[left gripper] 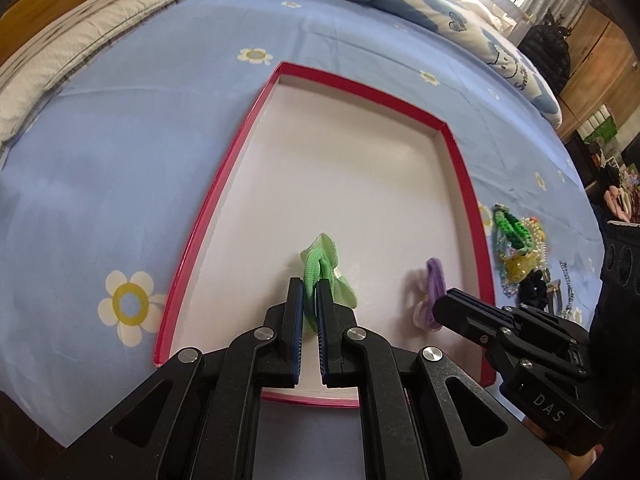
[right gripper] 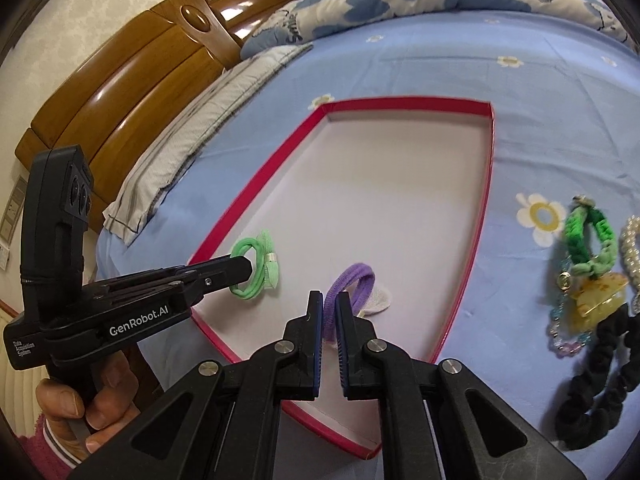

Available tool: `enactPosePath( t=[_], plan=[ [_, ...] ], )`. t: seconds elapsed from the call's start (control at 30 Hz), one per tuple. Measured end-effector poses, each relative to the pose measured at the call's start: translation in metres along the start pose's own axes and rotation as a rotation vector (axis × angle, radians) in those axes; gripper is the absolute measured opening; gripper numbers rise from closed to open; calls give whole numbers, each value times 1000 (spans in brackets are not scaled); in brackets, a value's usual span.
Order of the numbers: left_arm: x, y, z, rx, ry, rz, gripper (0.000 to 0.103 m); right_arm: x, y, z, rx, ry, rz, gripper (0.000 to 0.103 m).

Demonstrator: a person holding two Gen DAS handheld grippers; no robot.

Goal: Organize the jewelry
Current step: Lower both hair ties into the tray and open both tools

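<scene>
Gripping green hair tie (left gripper: 318, 270) w/ left gripper (left gripper: 309, 300), purple tie (right gripper: 352, 284) w/ right gripper (right gripper: 330, 312), both inside red-rimmed tray (left gripper: 224, 184), mid-floor open.

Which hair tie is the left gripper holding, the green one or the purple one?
The light green hair tie, pinched between the left gripper fingers over the red box. The purple hair tie sits in the right gripper instead.
</scene>
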State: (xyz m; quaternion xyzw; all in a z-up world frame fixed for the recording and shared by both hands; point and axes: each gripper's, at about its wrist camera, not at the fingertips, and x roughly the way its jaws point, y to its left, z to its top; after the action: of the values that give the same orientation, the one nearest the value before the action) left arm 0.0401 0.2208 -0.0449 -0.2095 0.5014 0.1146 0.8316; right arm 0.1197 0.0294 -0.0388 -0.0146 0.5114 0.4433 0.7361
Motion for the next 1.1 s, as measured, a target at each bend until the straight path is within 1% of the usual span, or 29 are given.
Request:
enactPosePath(
  t=[0.13,0.2,0.27,0.3,0.47,0.5,0.53,0.6,0.87,1.1],
  plan=[
    [1,2,-1,-7,11,2,7,2,-4,-1,16,13,8,10],
    [1,3,-2,-11,10,8,15,0,-5,0,18,14,10,11],
    [0,4,-1,-13,6,13,21,-2,-6,-1,20,14,10,11],
    [-1,4,-1,-15,4,15,22,-2,-6,-1,21,14,9,12],
    [-6,5,-1,-16,-7,18,23,-5,-7,0,22,11,13,13],
    [-8,5,-2,-15,-10,18,23,-8,-7,-1,23,9,13,16],
    [-10,4,-2,-13,-14,19,24,-8,-7,-1,25,8,13,22],
    [-14,3,-2,-9,-22,22,28,-14,-7,-1,26,-5,15,28],
    [-30,-9,-6,8,-45,15,28,-41,-11,-7,50,-55,9,28],
    [-39,-35,-8,50,-50,-21,28,-77,-30,-21,94,-113,-25,28]
  ],
)
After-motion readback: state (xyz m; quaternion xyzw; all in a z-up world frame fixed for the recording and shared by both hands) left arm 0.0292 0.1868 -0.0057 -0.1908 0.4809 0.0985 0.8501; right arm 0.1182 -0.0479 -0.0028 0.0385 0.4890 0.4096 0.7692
